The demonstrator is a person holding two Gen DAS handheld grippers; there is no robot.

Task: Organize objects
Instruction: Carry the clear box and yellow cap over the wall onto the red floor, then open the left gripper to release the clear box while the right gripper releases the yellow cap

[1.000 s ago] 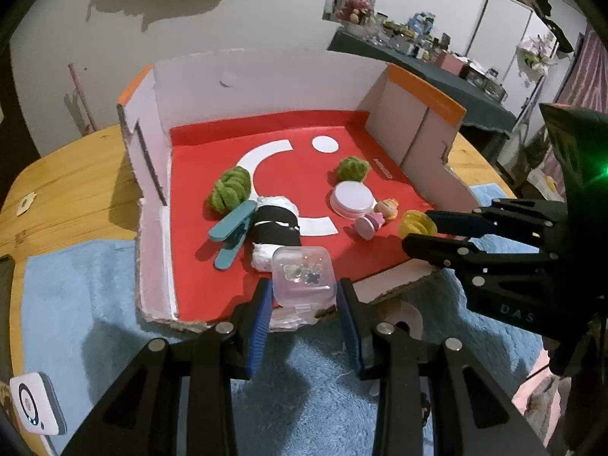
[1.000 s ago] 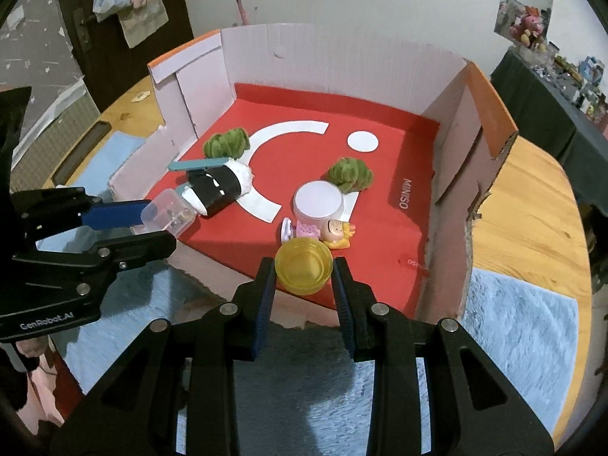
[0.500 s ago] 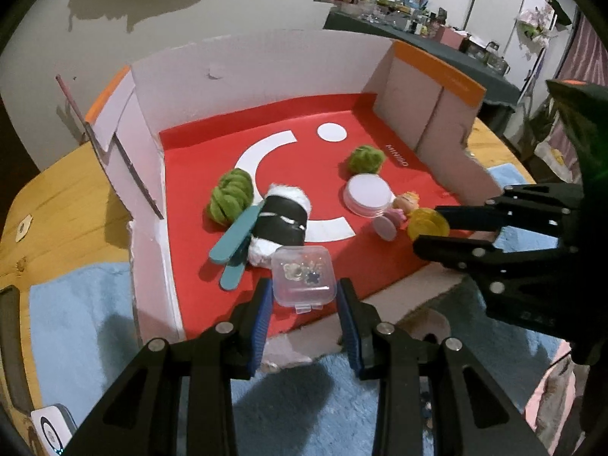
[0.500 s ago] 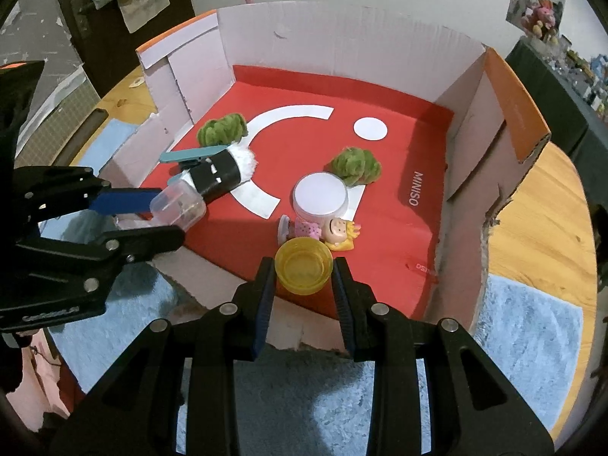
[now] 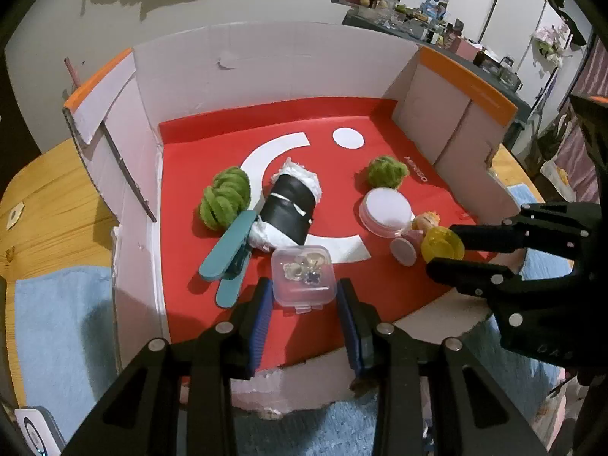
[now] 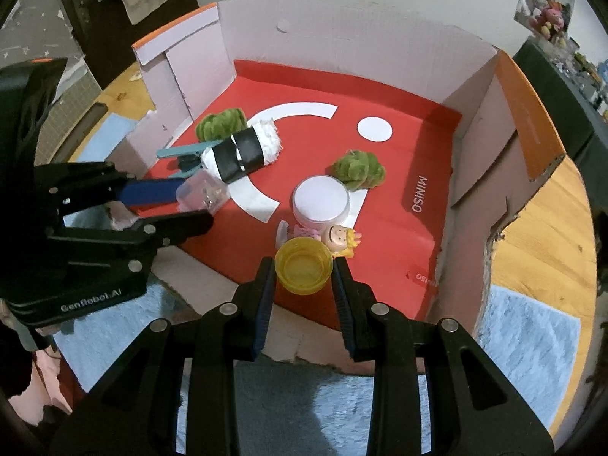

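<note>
left gripper [image 5: 304,300] clamps clear bead box [image 5: 303,274] over red tray floor [image 5: 197,273], near teal clip [image 5: 228,254] | right gripper [image 6: 303,285] clamps yellow cup [image 6: 304,265] by doll [image 6: 336,241] | risk: smooth box slips from pads; cup possibly lands on doll, tips

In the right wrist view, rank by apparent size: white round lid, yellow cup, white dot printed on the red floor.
1-2. Yellow cup and white round lid: look alike, and the cup is nearer the camera, so unranked.
3. White dot.
</note>
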